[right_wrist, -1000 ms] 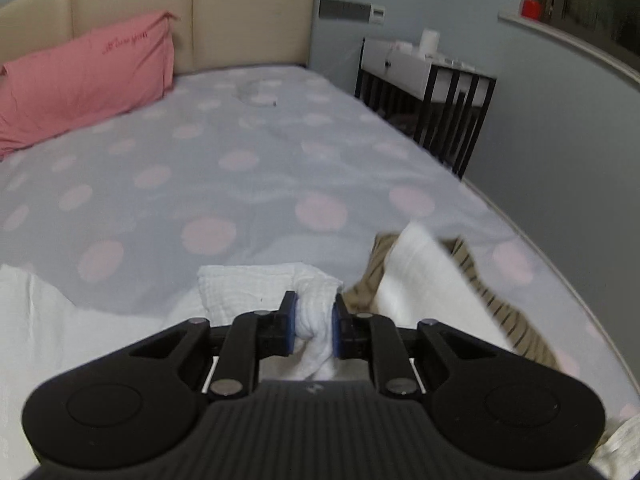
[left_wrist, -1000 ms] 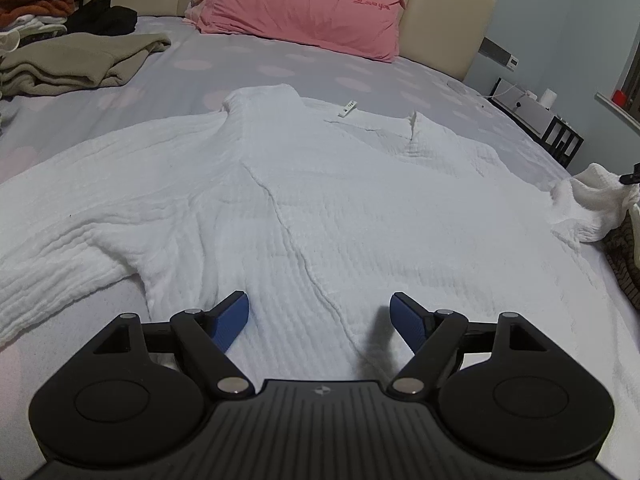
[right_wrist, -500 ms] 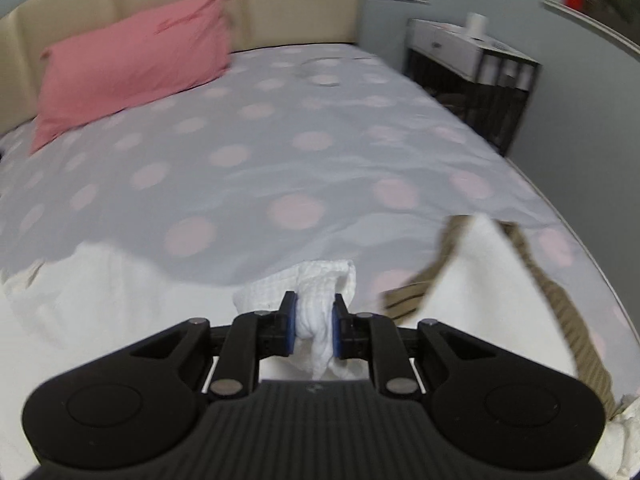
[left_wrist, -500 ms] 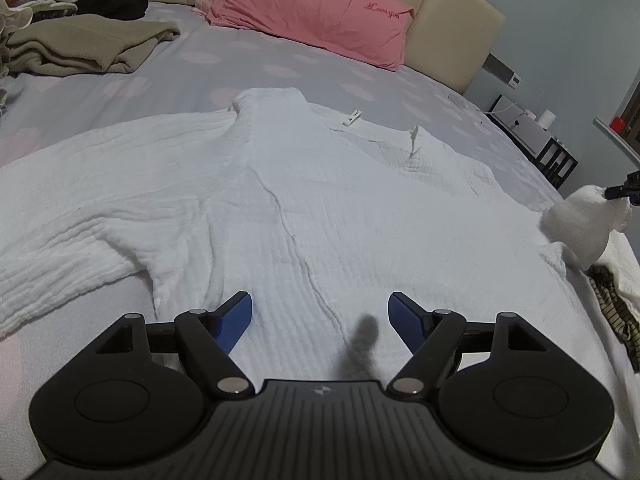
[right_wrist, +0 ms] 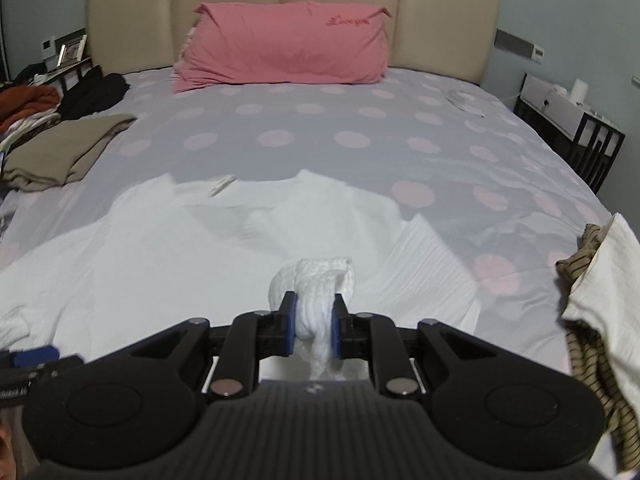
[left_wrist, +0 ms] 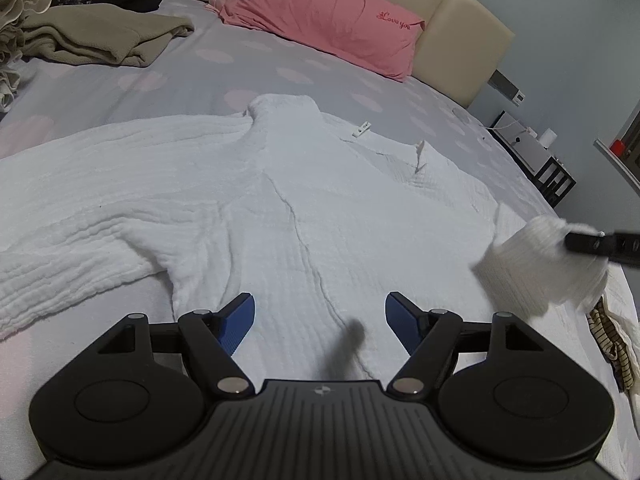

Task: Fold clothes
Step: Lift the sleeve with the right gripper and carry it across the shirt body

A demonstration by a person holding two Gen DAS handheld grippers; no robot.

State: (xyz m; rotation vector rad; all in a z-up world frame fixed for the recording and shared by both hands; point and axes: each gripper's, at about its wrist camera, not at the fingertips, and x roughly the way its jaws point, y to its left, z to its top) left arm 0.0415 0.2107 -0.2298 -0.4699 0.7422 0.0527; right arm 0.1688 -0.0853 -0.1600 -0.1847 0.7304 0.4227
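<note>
Between the right gripper's (right_wrist: 314, 330) blue pads, a bunched sleeve end of the white crinkled-cotton garment (left_wrist: 280, 208) is pinched and lifted.

Left gripper (left_wrist: 320, 322) hovers with jaws wide apart and nothing in them, low over the garment's hem. That garment lies spread flat across the middle of the grey pink-dotted bed (right_wrist: 320, 120), one sleeve stretched toward the left edge. It looks soft, light and limp, likely to sag and crease, so hems, cuffs and shoulder seams seem the surest holds. A striped brown cloth (right_wrist: 592, 344) lies at the right edge.
</note>
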